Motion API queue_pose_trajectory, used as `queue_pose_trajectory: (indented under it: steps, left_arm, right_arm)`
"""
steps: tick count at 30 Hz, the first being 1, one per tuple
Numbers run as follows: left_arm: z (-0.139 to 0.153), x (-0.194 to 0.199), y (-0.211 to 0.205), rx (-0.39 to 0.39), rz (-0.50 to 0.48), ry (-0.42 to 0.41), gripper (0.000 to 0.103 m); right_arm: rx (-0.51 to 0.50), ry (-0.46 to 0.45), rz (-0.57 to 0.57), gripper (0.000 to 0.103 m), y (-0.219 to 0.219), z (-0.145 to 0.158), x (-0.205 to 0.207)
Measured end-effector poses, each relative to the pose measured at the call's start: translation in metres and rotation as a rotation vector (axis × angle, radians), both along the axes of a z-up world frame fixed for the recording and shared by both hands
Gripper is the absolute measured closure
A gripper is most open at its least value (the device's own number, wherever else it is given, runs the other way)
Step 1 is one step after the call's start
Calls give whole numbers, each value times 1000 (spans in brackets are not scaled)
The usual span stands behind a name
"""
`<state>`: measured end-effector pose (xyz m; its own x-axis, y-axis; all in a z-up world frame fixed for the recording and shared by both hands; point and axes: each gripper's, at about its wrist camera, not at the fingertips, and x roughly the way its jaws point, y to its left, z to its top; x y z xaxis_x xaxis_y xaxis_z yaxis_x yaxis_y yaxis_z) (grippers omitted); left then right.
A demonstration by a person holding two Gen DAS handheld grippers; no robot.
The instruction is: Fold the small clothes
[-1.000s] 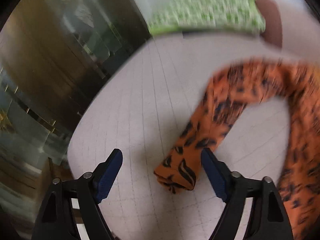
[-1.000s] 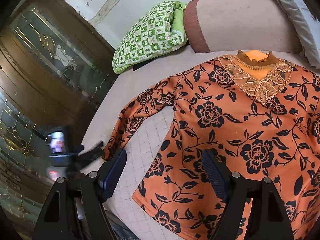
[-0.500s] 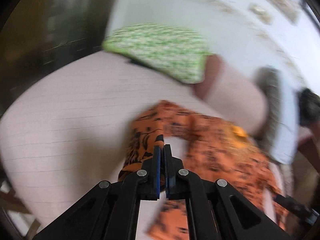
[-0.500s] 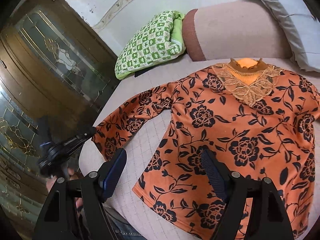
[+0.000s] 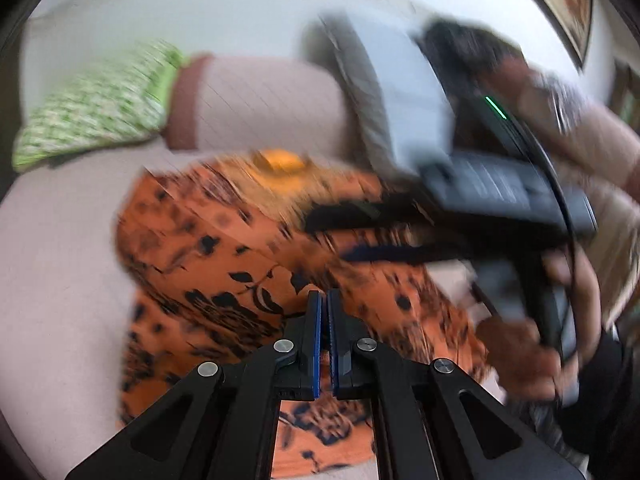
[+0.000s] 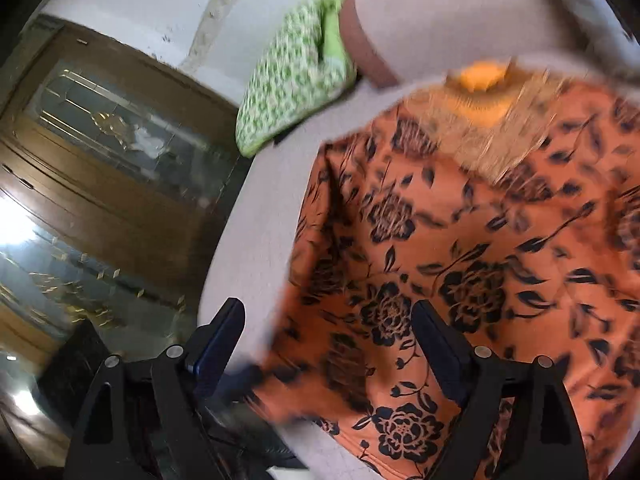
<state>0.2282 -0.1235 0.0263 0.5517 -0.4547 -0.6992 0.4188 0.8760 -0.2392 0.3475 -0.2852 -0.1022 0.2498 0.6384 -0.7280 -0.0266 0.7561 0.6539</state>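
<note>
An orange top with black flowers lies face up on the pale quilted bed, collar at the far end. Its left sleeve is folded in over the body. My left gripper is shut on that sleeve's cuff and holds it over the top. My right gripper is open and empty, hovering above the top's lower left part. In the left wrist view the right gripper shows as a blurred dark shape to the right, with the hand holding it.
A green checked pillow and a pink bolster lie at the bed's head. A grey-white pillow is at the right. A dark wooden cabinet with glass doors stands close along the bed's left edge.
My left gripper closed on the sleeve cuff and carried it right, folding the sleeve over the body. My right gripper stayed open and shifted closer over the top.
</note>
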Motion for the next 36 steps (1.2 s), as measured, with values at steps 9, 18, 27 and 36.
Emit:
queue_pose_trajectory:
  steps: [9,18,27,36]
  left_arm:
    - [-23,28,-30,42,-232,205,82]
    - [15,48,6,-79,-239,65,49]
    - [-51,111,128,-387,235,338,35]
    - [-75,174,134,-457,338,518,35]
  right_arm:
    - [30,162,112,25,11,-89,16]
    - [-18,117,62,100,-26,-62,10]
    - [-32,212,-94,100,-89,-87,-53]
    - [-97,214,-33,92,-85,-71,-53]
